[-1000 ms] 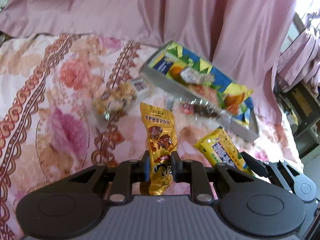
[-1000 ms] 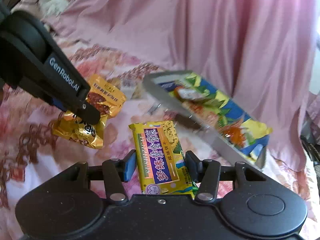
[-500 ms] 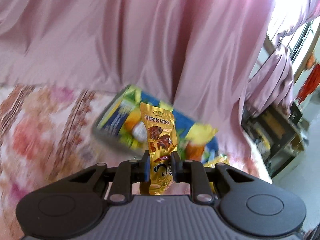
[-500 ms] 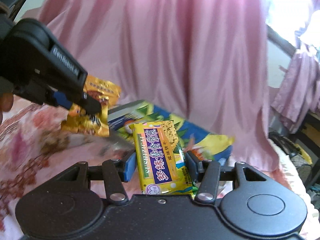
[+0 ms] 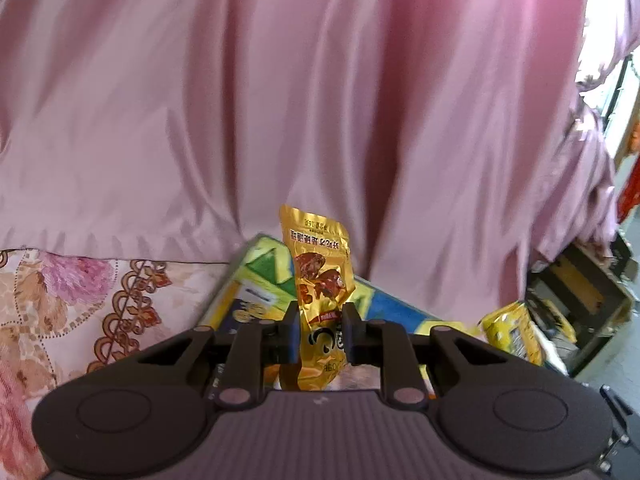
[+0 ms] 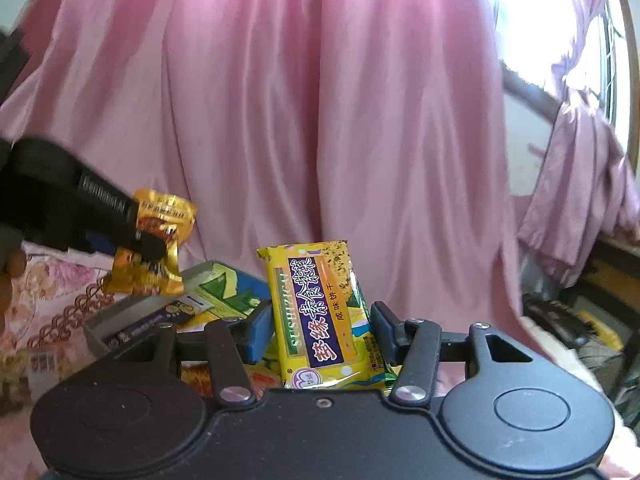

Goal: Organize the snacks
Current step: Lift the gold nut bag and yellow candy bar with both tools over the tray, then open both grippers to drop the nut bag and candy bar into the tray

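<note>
My left gripper (image 5: 320,330) is shut on a gold snack packet (image 5: 320,280) that stands upright between the fingers, held above the near end of the colourful snack box (image 5: 256,292). My right gripper (image 6: 318,334) is shut on a yellow cracker packet with a purple label (image 6: 316,308), held over the same box (image 6: 216,292). The left gripper with its gold packet also shows in the right wrist view (image 6: 152,236), at the left above the box's end. The yellow packet also shows at the right of the left wrist view (image 5: 512,336).
A pink curtain (image 5: 320,100) hangs close behind the box. The floral bedspread (image 5: 80,300) lies to the left. Dark shelving and clutter (image 5: 580,300) stand at the right, beyond the bed's edge. A bright window (image 6: 560,20) is at the upper right.
Both grippers have lifted their packets off the bedspread and carried them forward to the box; the loose snacks on the bed have dropped out of view.
</note>
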{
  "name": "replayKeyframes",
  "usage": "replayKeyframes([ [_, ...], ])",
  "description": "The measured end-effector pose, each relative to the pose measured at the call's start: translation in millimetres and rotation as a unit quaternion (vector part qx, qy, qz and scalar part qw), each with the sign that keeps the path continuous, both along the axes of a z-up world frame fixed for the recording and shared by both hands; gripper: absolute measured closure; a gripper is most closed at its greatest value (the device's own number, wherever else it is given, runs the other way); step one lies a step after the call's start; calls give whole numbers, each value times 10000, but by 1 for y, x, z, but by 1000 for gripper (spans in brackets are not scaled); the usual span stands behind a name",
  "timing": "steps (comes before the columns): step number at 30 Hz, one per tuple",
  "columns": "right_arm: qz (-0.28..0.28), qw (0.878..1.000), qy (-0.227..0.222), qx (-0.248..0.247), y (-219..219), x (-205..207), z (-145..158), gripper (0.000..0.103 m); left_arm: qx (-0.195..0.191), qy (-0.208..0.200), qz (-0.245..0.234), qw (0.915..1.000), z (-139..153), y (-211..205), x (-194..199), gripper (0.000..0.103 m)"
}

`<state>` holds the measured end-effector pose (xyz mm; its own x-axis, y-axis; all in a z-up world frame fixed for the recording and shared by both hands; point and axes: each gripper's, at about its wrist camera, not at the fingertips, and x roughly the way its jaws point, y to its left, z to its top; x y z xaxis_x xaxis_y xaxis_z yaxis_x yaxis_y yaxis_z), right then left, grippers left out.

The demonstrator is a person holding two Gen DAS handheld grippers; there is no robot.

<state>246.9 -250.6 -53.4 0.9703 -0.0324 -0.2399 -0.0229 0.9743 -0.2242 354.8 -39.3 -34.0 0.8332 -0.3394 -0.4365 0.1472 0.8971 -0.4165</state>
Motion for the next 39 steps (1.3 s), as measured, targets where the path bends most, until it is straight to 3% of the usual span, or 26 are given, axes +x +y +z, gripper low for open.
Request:
replayKeyframes([
  [11, -92, 9973, 591, 437, 1, 76, -33, 49, 43, 529, 89, 9986, -41, 8, 37, 80],
  [16, -132, 9955, 793, 499, 4, 87, -40, 51, 51, 625, 49, 9980, -46, 11, 42, 80],
  [20, -118, 9948, 906, 438, 12, 87, -45, 65, 95, 652, 41, 9978, -48, 10, 44, 80],
  [27, -92, 9916, 1144, 602, 11, 89, -50, 64, 306, 706, 73, 9970, -47, 8, 43, 78],
  [29, -105, 9913, 1126, 675, 9, 86, -47, 62, 403, 754, 114, 9963, -46, 7, 42, 65],
  [34, -145, 9909, 1029, 857, 5, 71, -31, 47, 517, 774, 256, 9953, -33, 9, 30, 16],
  [39, -206, 9918, 751, 1018, -1, 45, -6, 28, 567, 639, 285, 9959, -10, 16, 9, 9],
])
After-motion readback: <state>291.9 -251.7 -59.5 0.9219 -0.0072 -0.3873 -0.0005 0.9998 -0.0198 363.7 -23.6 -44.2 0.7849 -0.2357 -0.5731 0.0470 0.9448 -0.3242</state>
